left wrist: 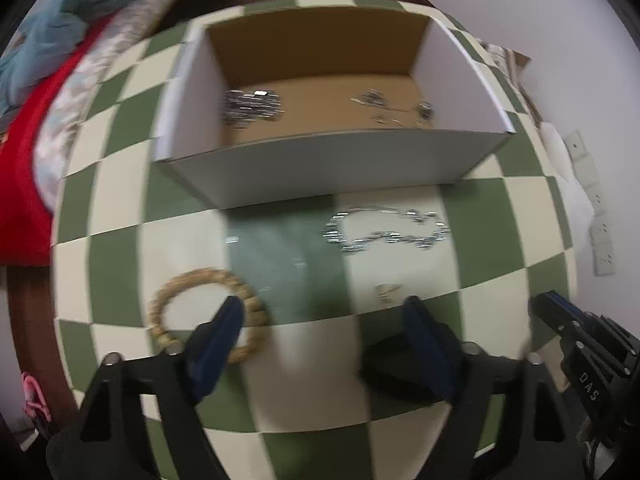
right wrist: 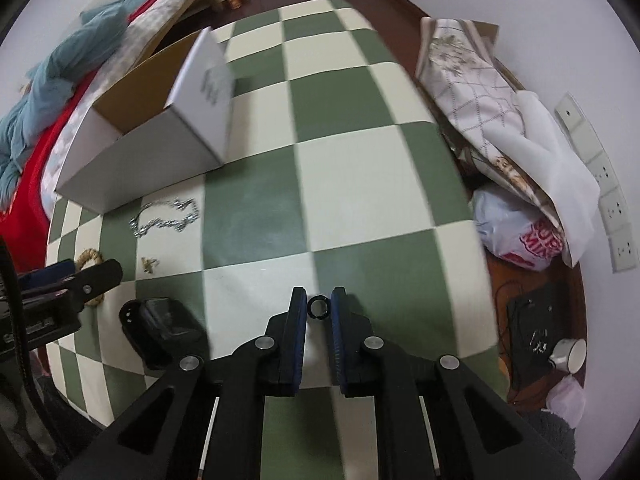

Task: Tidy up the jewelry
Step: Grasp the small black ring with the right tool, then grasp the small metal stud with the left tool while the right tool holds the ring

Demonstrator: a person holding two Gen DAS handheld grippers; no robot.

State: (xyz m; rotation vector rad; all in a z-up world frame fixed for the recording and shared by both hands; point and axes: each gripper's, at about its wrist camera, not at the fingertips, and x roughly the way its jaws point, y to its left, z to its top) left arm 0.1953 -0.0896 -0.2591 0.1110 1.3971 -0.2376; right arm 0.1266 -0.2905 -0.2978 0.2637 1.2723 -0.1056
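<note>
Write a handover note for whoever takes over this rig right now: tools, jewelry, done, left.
Right tool: shut on a small black ring, above the checkered cloth.
Left tool: open, empty, over the beaded bracelet.
Done: two silver pieces lie in the cardboard box.
Left: silver chain in front of the box, small gold piece, bracelet, black watch, plus the ring.

Right gripper body [left wrist: 592, 384]: white letters "DAS" on the black housing, running down its side (seen from the left wrist view).
Plastic bag [right wrist: 520, 236]: red print with white letters, partly legible as "SUP" over "MIN" (rest hidden by folds and the cloth above).
White box [right wrist: 208, 92]: grey printed mark on the end wall, too blurred to read.
</note>
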